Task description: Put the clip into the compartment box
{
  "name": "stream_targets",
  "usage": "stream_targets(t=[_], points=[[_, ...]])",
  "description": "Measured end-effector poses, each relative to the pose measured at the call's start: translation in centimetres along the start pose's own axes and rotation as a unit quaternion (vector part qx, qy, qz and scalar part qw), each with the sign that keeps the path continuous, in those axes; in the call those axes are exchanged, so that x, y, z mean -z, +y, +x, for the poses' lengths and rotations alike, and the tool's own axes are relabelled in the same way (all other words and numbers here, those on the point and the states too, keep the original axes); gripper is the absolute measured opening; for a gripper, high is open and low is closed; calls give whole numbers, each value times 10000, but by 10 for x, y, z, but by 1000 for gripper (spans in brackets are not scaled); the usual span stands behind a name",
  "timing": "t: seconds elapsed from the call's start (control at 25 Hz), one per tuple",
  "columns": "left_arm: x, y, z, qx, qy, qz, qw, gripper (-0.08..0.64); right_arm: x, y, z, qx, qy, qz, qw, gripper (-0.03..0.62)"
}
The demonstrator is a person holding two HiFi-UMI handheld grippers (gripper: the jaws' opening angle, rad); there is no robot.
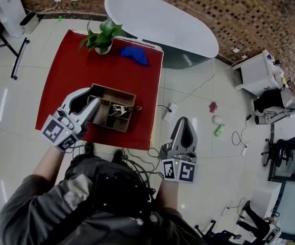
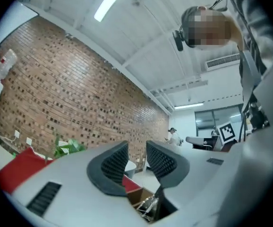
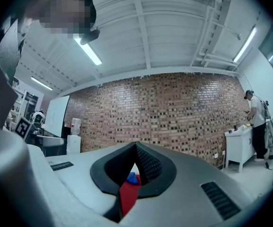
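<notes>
Just below the left claw (image 2: 137, 162), whose jaws are parted and empty, a metal clip (image 1: 121, 109) is seen lying inside the compartment box (image 1: 114, 89); the right claw (image 3: 135, 151) is shown shut, well aside. The box could be tipped if its wall were snagged on withdrawal.

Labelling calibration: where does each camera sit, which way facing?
Head view: on the head, steeply down at red table, compartment box; torso shows.
Left gripper view: on left gripper, toward brick wall; open jaws, jacket show.
Right gripper view: on right gripper, toward brick wall; shut jaws show.
Shared: blue object in head and right gripper views.
</notes>
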State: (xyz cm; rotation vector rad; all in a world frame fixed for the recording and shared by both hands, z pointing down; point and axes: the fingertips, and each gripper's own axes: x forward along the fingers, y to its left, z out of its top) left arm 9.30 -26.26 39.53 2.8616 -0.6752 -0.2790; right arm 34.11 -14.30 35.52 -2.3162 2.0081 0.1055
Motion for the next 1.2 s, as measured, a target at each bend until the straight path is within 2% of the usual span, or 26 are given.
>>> stream_targets(t=[0.16,0.24,0.32,0.36,0.48,0.56,0.64,0.8,0.96,1.2], points=[[-56,19,-32,-263,-528,11,9983,123,-29,24,13,-301,-305,-123,9990,11],[-67,31,-47,-505,-480,294,9971,124,-37,35,21,-440,-369,-188,9982,11],[-68,37,-59,-712,-340,525,9955,124,-37,46,27,-577,-340,-194,9976,11],[-67,36,-64,-748,-313,516,9954,124,-35,53,28,-653,-305,-177,9972,11],[-68,30,-79,-698,-363,286,9965,124,-24,78,30,-880,-181,-165,9958,11],[-65,29,-87,-684,-327,276,9967,124,-19,90,30,-970,-115,-164,9951,11],[-62,27,-93,-696,-289,314,9967,124,-17,95,28,-1003,-70,-137,9948,11],[-72,20,-95,-794,-429,2,9959,123,-16,97,26,-1086,-19,-100,9940,11],[-64,16,-100,-766,-238,486,9956,124,-12,95,23,-1111,5,-72,9938,11],[-62,4,-95,-671,-32,624,9958,123,-18,96,23,-1206,15,-134,9926,11]])
